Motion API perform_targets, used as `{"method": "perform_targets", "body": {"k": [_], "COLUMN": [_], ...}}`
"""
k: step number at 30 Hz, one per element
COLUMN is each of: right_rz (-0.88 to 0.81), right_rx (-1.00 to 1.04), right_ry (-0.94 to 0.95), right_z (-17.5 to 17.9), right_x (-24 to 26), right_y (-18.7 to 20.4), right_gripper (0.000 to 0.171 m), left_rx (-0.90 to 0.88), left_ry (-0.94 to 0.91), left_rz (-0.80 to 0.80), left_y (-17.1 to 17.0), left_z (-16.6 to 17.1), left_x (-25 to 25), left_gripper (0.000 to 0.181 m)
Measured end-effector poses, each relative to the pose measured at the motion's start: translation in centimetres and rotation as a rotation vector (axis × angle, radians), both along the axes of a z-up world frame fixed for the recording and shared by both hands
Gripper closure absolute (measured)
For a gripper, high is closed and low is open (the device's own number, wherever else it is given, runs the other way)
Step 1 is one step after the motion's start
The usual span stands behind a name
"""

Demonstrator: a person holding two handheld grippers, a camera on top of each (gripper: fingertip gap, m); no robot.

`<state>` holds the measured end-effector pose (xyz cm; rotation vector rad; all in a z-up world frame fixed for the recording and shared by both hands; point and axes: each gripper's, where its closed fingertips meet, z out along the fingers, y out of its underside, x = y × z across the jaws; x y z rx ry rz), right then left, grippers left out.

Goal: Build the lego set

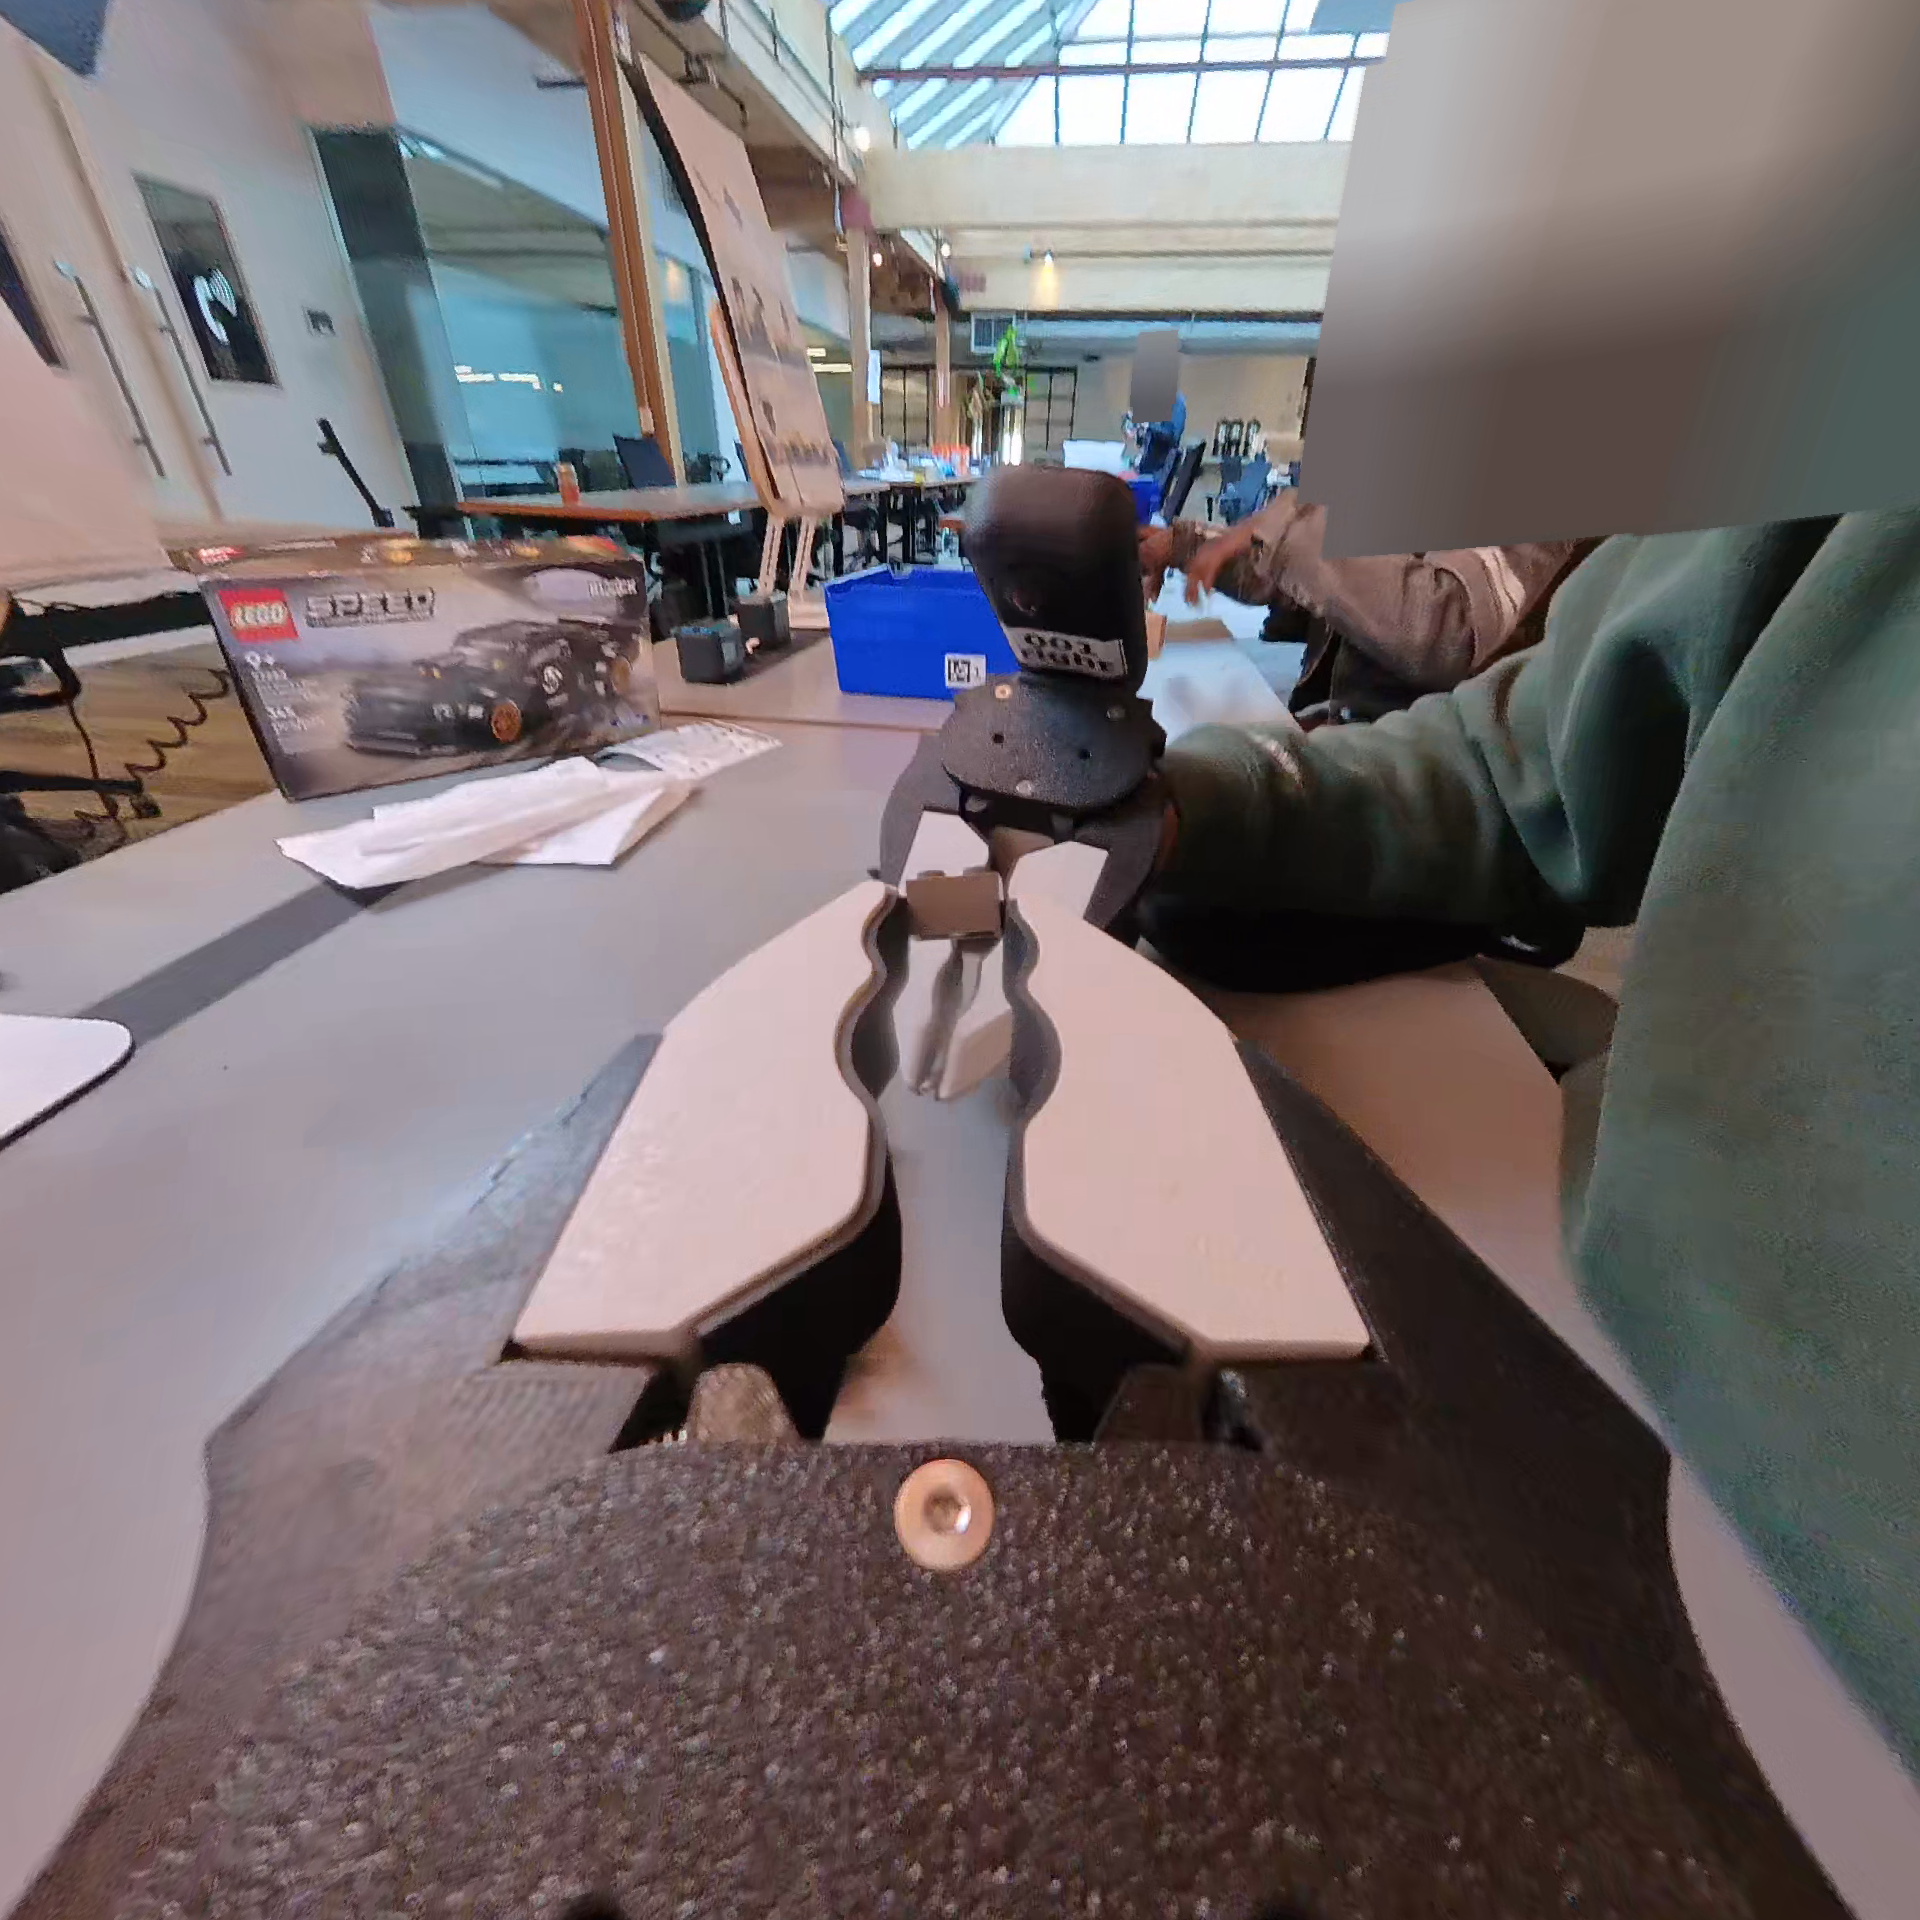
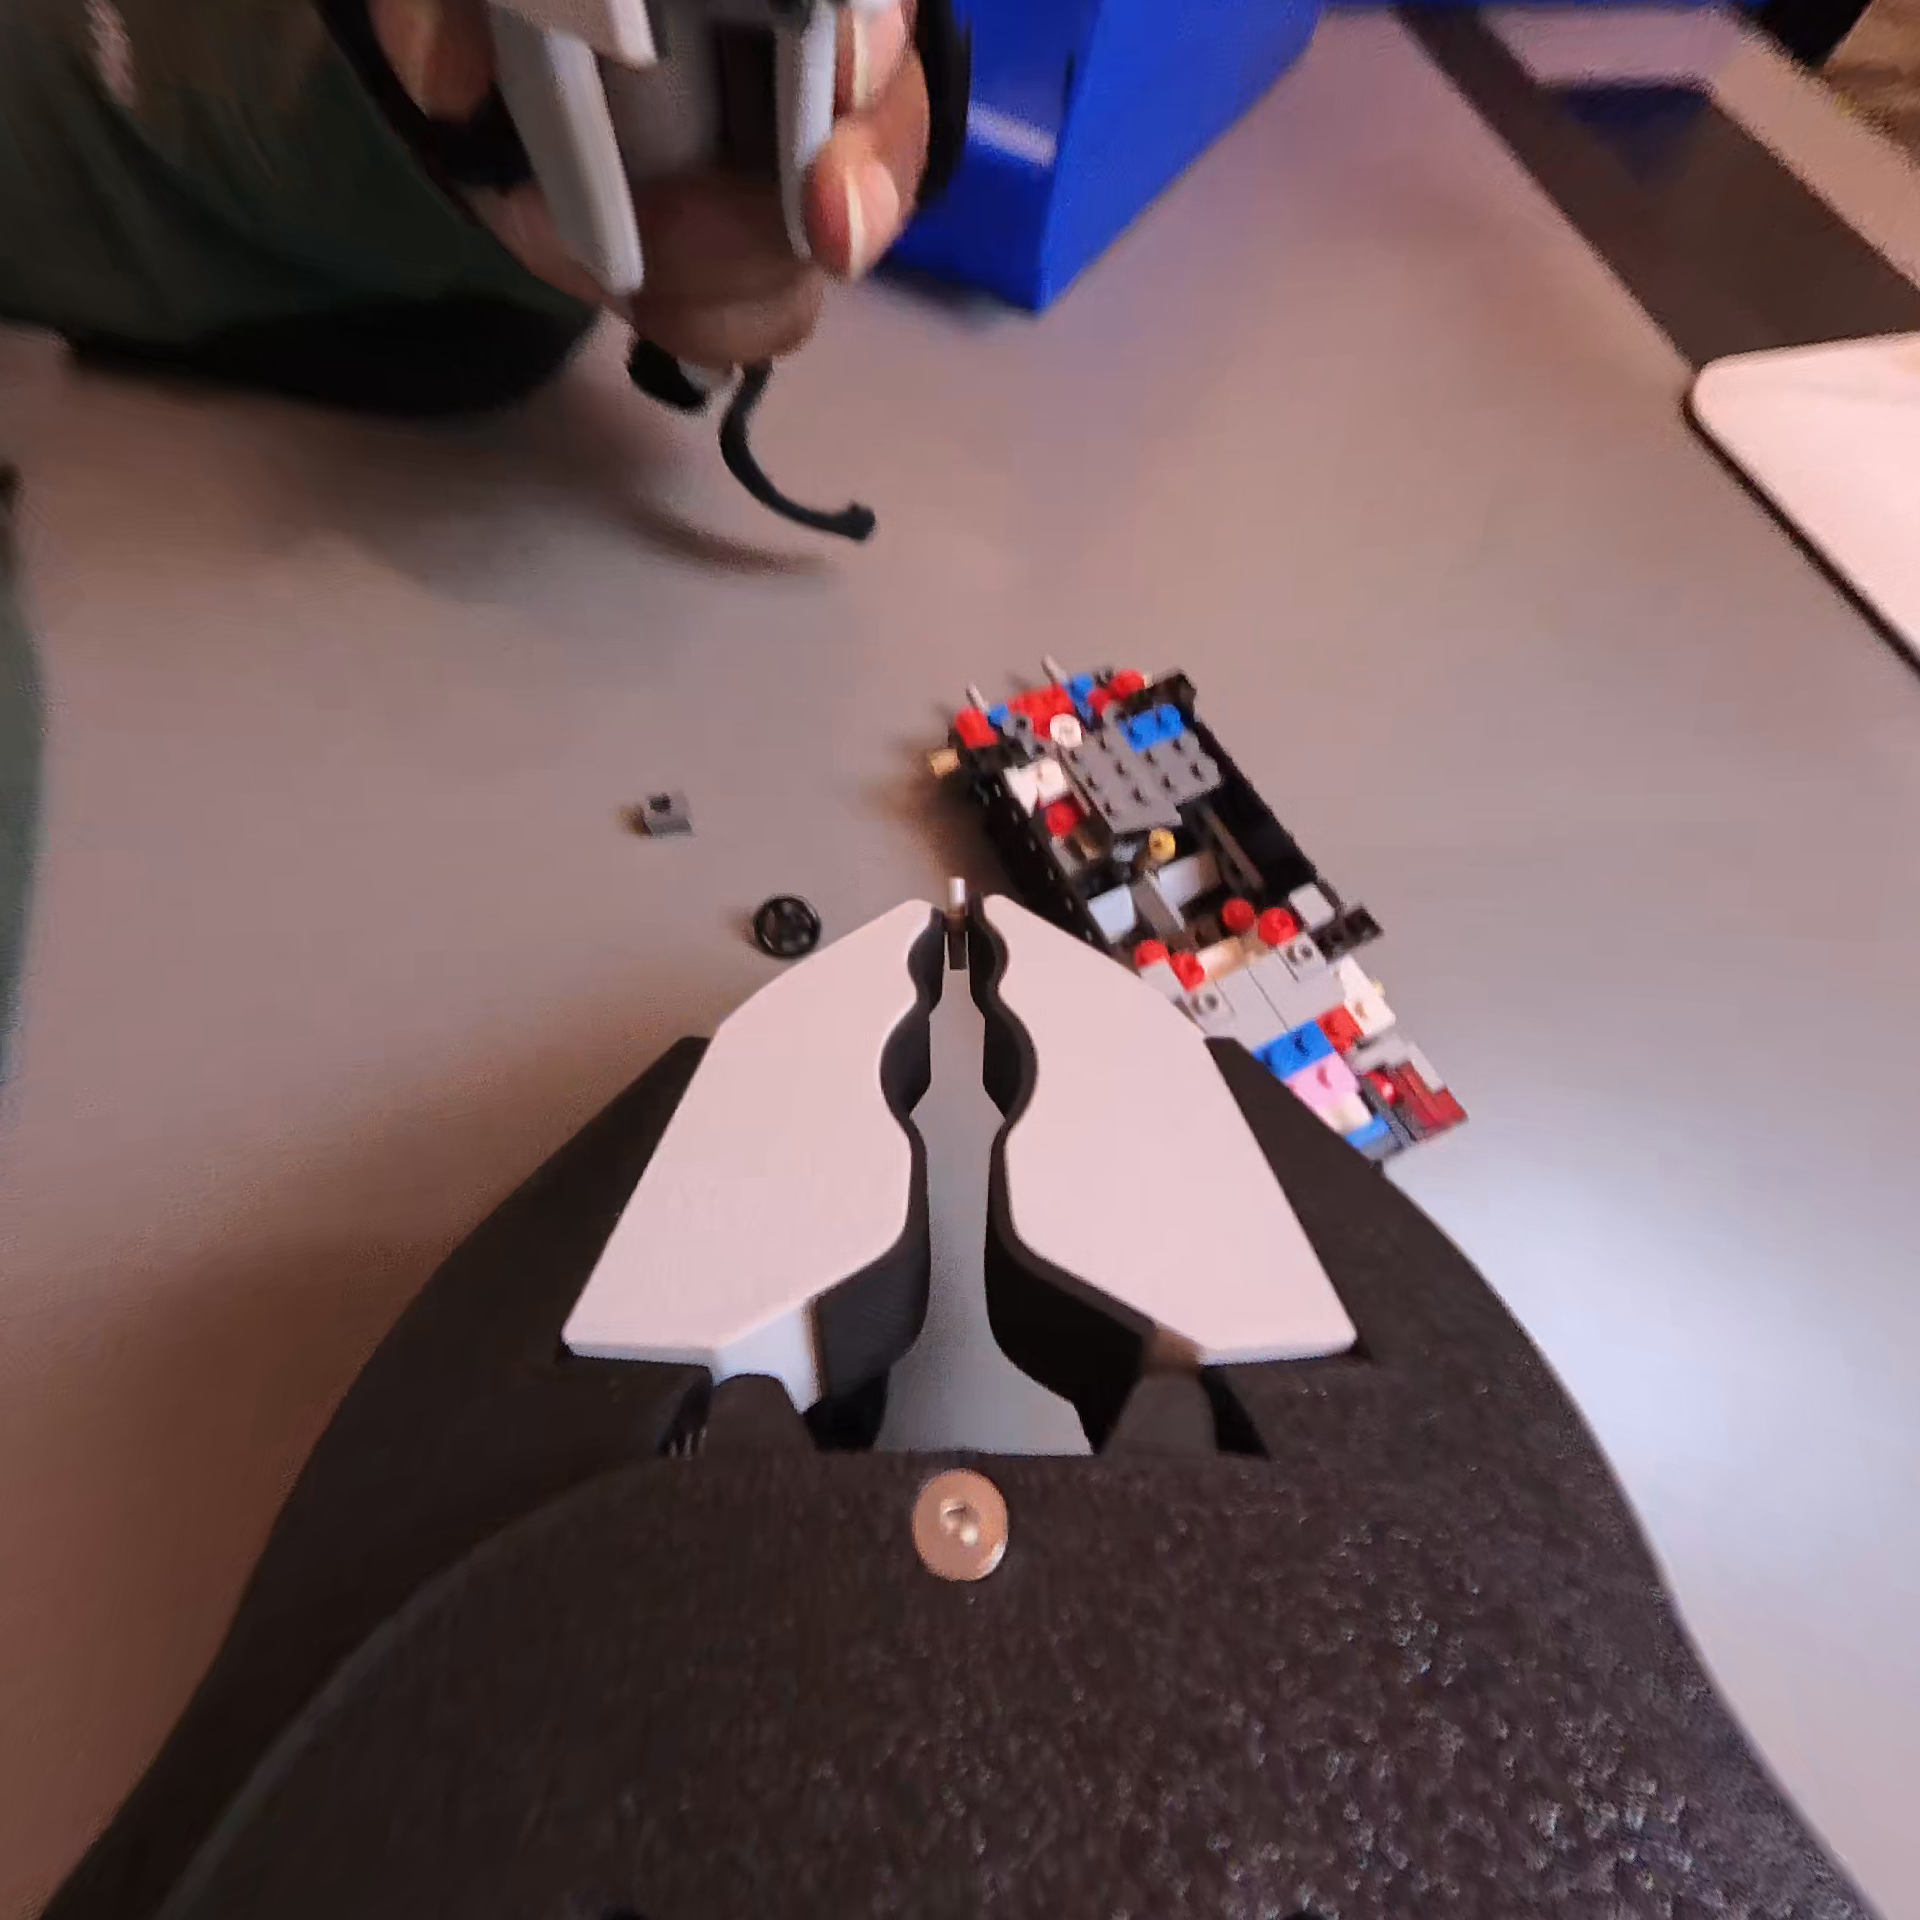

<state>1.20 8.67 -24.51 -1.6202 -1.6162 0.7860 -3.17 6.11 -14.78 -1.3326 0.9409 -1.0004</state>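
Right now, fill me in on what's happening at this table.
A person in a green sleeve is building a Lego car with a pair of tongs in each hand. The left tongs grip a small grey brick. The right tongs pinch a thin pin-like part, held over the table beside the half-built car. A small black wheel-like piece and a grey piece lie loose nearby.

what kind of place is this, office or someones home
Most likely a big open-plan office or lab, not a home: rows of desks and chairs run far back, a skylight roof spans overhead, and glass-walled rooms line the side.
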Motion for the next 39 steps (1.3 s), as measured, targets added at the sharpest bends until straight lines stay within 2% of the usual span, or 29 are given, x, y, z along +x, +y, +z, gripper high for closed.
{"method": "perform_targets", "body": {"k": [7,10,12,20,25,30,33,39], "right_rz": [-0.040,-0.049,-0.064,-0.014,0.049,0.020,0.000,-0.013], "right_rx": [0.008,0.017,0.005,0.008,-0.012,-0.016,0.035,0.067], "right_ry": [-0.232,-0.273,-0.295,-0.314,-0.339,-0.205,-0.285,-0.224], "right_z": [-3.5,-3.9,-4.0,-4.0,-4.0,-2.1,-3.4,-2.6], "right_x": [2.1,2.2,2.3,3.0,3.4,2.2,2.8,2.1], "right_y": [0.9,0.8,0.7,0.1,-1.2,-0.7,-0.1,0.2], "right_gripper": [0.167,0.166,0.150,0.130,0.111,0.112,0.112,0.117], "left_rx": [0.006,0.008,0.007,0.001,-0.005,-0.005,-0.010,-0.001], "left_ry": [0.142,0.185,0.201,0.253,0.292,0.313,0.310,0.353], "left_rz": [0.002,-0.002,-0.003,-0.008,-0.017,-0.028,-0.048,-0.084], "left_y": [0.0,0.0,0.0,0.0,-0.1,-0.3,-0.6,-1.4], "left_z": [-2.7,-3.5,-3.9,-4.9,-5.8,-6.2,-6.3,-7.0], "left_x": [1.0,1.2,1.3,1.4,1.7,1.9,2.1,2.7], "left_gripper": [0.164,0.164,0.164,0.164,0.164,0.164,0.164,0.164]}}
